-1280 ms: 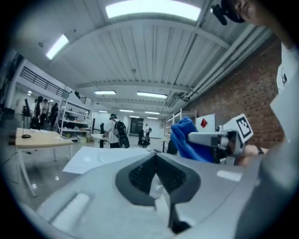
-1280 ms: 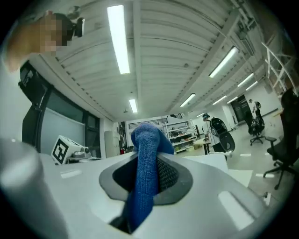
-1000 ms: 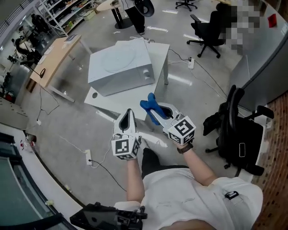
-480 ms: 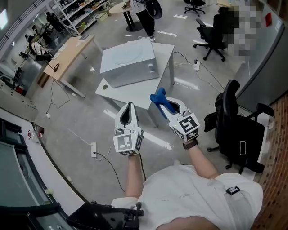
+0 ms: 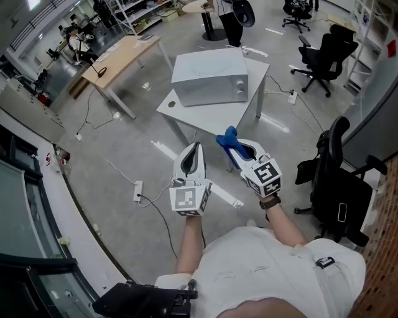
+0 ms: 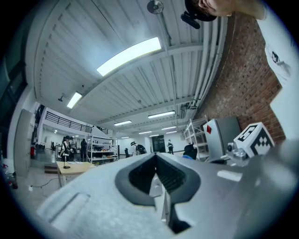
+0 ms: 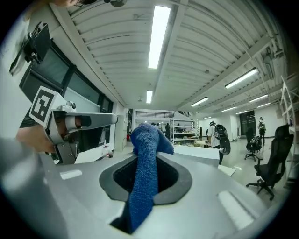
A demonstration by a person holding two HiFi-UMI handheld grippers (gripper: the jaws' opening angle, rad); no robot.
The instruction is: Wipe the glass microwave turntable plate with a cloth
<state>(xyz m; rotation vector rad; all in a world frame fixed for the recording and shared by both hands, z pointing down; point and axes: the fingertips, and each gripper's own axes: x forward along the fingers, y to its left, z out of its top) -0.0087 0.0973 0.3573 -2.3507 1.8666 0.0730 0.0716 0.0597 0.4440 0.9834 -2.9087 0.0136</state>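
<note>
A grey microwave (image 5: 209, 77) stands on a white table (image 5: 214, 115) ahead of me. A faint round outline shows on its top; I cannot tell whether that is the glass plate. My right gripper (image 5: 233, 146) is held in the air short of the table, shut on a blue cloth (image 5: 226, 138) that sticks out past its tips. In the right gripper view the cloth (image 7: 142, 177) runs up between the closed jaws of that gripper (image 7: 152, 156). My left gripper (image 5: 196, 146) hovers beside it, and in its own view it (image 6: 157, 159) is shut with nothing held.
A wooden desk (image 5: 122, 55) stands left of the table. A power strip (image 5: 137, 190) and cables lie on the floor below my left gripper. Black office chairs stand at the right (image 5: 339, 180) and far back (image 5: 326, 59). A person (image 5: 230, 15) stands behind the microwave.
The microwave and table have slid up and to the right in the head view and now lie farther from both grippers. Both grippers stay shut, the cloth still held.
</note>
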